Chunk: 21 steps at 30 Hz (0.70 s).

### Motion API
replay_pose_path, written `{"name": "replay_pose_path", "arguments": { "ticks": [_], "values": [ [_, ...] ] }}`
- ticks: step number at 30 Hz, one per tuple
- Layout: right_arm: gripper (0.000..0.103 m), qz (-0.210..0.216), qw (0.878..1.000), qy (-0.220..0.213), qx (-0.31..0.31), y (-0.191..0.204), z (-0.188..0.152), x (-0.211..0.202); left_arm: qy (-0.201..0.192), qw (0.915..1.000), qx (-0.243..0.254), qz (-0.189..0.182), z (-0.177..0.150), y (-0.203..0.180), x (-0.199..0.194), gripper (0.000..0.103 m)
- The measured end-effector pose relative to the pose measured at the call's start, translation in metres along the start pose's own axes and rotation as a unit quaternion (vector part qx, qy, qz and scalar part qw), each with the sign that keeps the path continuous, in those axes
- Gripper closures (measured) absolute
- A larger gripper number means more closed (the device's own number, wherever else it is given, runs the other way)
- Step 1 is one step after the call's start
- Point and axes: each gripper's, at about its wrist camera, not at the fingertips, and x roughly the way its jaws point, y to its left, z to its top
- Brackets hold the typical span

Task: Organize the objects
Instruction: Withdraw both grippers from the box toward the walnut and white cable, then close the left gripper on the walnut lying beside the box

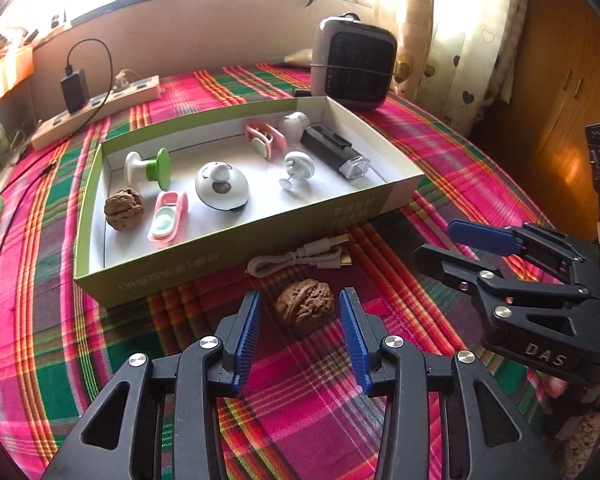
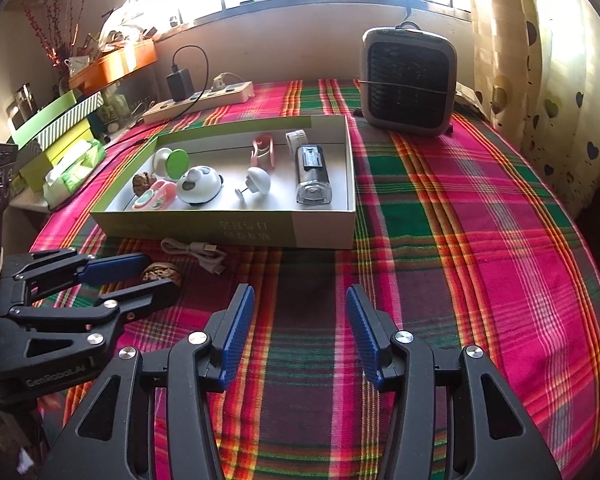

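The left gripper (image 1: pixel 300 312) is angling downward toward the plaid-covered tabletop (image 1: pixel 439 152), its jaws standing released on either side of a loose walnut (image 1: pixel 304 307). The walnut is lying on the cloth between the blue pads (image 1: pixel 250 336), with a visible gap on each side, so nothing is being grasped. Just beyond it a coiled white cable (image 1: pixel 300 258) is resting against the near wall of the green box (image 1: pixel 236 240).

The right gripper (image 2: pixel 300 328) is also tilting down over bare cloth, its jaws released and holding nothing; from the left wrist view it is sitting to the right, pointing in toward the box's near corner. A fingertip of the person's hand (image 1: pixel 555 386) is showing under its body.

Inside the box a second walnut (image 1: pixel 123 209) is lying at the left end beside a pink clip (image 1: pixel 168 222), with a green-and-white knob (image 1: pixel 148 166), a white domed gadget (image 1: pixel 221 187), and a black flashlight (image 1: pixel 333 152) lying further along. Behind the box a small heater (image 1: pixel 353 64) and a power strip (image 1: pixel 96 110) are standing on the cloth.
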Motion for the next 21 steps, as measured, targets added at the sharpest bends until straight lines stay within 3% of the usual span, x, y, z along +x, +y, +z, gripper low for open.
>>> {"name": "replay_pose_path", "arguments": {
  "ticks": [7, 9, 21],
  "values": [
    [0.054, 0.002, 1.0, 0.005, -0.005, 0.002, 0.002, 0.004, 0.003, 1.0, 0.003, 0.001, 0.001, 0.001, 0.004, 0.065],
    [0.054, 0.004, 1.0, 0.007, -0.008, 0.004, 0.003, 0.005, 0.002, 1.0, 0.001, 0.003, 0.001, 0.002, 0.004, 0.074],
    [0.054, 0.031, 0.998, 0.015, -0.048, 0.029, 0.012, 0.016, -0.002, 0.9996, -0.025, 0.015, -0.008, 0.026, -0.007, 0.074]
  ]
}}
